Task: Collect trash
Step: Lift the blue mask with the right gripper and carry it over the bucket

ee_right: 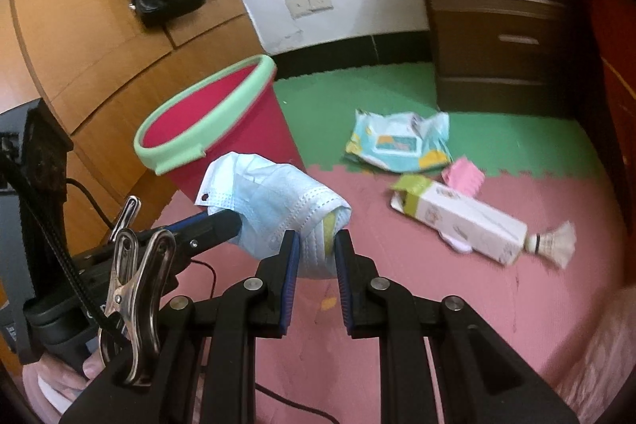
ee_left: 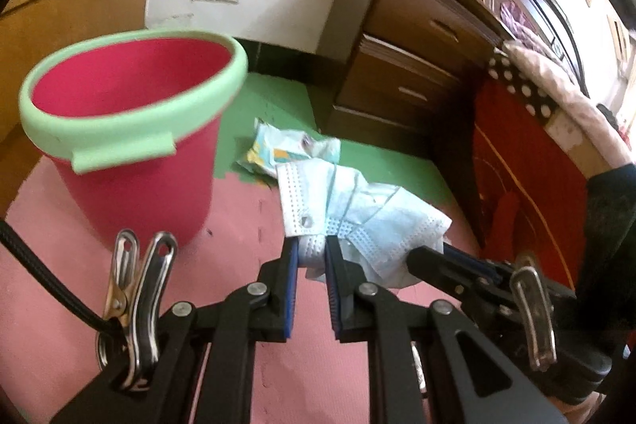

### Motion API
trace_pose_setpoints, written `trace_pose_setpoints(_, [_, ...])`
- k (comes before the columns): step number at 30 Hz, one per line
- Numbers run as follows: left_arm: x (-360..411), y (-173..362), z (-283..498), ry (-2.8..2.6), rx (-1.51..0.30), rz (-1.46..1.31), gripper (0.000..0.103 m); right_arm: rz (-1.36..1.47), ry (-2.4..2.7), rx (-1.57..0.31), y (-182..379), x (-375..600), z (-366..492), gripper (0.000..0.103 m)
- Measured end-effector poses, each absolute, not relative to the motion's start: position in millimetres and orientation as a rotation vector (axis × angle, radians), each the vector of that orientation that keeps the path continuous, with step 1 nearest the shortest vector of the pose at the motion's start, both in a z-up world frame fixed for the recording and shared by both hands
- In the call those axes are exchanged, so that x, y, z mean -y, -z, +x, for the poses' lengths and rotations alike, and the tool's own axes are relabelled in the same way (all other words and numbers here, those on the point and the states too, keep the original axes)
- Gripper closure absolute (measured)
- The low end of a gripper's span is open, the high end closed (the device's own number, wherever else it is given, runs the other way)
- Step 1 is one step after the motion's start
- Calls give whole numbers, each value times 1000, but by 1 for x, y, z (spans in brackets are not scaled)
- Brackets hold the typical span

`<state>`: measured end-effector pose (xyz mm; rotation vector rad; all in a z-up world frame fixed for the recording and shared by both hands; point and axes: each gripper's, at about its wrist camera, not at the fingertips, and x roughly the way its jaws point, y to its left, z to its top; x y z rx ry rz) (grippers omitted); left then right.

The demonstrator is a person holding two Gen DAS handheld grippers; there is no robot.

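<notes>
A bundle of light-blue face masks [ee_left: 357, 217] [ee_right: 278, 201] hangs above the pink floor mat, held from both sides. My left gripper [ee_left: 312, 249] is shut on one end of the bundle, and it enters the right wrist view from the left [ee_right: 222, 221]. My right gripper [ee_right: 316, 245] is shut on the other end, and it enters the left wrist view from the right [ee_left: 429, 257]. A red bucket [ee_left: 131, 153] [ee_right: 234, 142] with a pale-green rim stands just beyond the masks, to the left, and looks empty as far as I see in.
On the mats lie a wet-wipe packet [ee_left: 278, 150] [ee_right: 397, 142], a pink item [ee_right: 463, 175], a long white box [ee_right: 457, 221] and a shuttlecock [ee_right: 556, 241]. A brown dresser [ee_left: 417, 58] [ee_right: 497, 26] stands behind, a bed [ee_left: 524, 165] on the right, a wooden cabinet [ee_right: 99, 46] on the left.
</notes>
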<state>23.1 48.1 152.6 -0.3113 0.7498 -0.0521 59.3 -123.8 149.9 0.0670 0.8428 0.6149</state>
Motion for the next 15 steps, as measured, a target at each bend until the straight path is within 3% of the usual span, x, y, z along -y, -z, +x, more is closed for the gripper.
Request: trace_pose_setpoints(15, [-94,-184,46,-99,-650,-371,90,24,-689,-727,-186,69,99,84])
